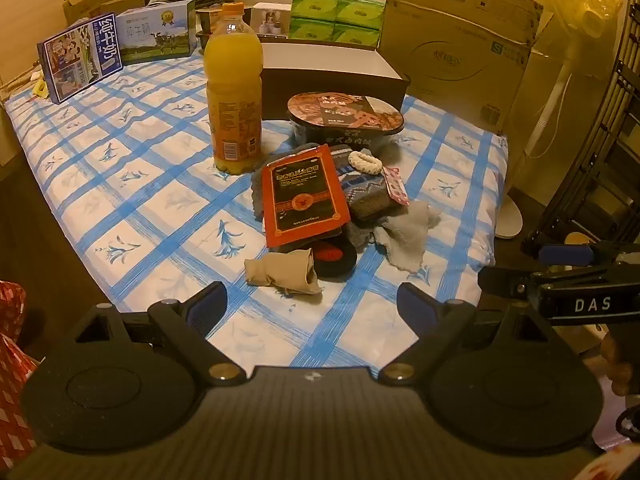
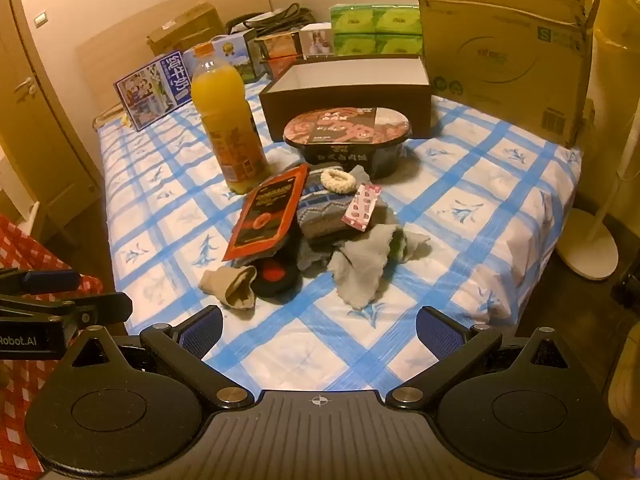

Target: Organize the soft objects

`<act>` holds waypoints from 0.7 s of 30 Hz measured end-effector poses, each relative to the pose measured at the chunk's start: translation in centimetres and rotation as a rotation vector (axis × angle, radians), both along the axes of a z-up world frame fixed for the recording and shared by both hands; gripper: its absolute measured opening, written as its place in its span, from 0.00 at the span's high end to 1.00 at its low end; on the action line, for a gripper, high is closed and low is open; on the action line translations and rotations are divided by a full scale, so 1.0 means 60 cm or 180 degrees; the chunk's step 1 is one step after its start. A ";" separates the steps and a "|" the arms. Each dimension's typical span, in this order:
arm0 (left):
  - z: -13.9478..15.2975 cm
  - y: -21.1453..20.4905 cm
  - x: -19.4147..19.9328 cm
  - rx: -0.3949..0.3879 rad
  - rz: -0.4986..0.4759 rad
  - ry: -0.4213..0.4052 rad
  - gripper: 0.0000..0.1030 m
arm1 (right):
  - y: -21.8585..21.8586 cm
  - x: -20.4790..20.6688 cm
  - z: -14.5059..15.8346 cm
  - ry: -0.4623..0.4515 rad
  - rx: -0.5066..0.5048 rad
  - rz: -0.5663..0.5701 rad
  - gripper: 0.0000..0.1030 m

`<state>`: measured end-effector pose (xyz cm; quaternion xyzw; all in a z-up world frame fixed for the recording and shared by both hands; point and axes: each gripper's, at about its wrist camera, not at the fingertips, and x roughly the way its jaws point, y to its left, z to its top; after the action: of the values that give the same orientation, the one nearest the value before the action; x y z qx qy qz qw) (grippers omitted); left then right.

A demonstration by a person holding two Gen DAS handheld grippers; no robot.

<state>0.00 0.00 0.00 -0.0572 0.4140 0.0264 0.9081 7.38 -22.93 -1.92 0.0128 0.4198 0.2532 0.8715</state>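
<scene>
Nothing sorted yet: the soft pile [image 2: 332, 236] of socks and cloths lies mid-bed beside the juice bottle [image 2: 228, 120], open box [image 2: 348, 92] behind empty, left gripper [image 1: 312, 308] and right gripper [image 2: 320, 328] jaws spread wide, holding nothing.

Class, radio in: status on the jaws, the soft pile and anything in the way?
Left gripper and right gripper: jaws open, empty. Soft pile untouched on the bed. Red packet and pink strip lie on top.

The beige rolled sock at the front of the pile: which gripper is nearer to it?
Left. The beige rolled sock lies just beyond the left gripper; the right gripper is farther away.
</scene>
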 end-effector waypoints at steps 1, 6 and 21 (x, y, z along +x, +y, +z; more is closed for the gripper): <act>0.000 0.000 0.000 0.0003 -0.0001 0.0008 0.12 | 0.000 0.000 0.000 0.0014 -0.0003 0.0005 0.00; 0.000 -0.001 0.000 -0.0012 -0.0007 0.0011 0.12 | 0.000 0.003 0.000 0.0018 -0.0012 0.0009 0.00; 0.000 0.001 0.000 -0.0013 -0.0003 0.0006 0.12 | 0.001 0.001 0.003 -0.0012 -0.0017 -0.0002 0.00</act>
<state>0.01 0.04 -0.02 -0.0588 0.4150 0.0252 0.9076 7.43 -22.86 -1.74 0.0101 0.4188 0.2519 0.8724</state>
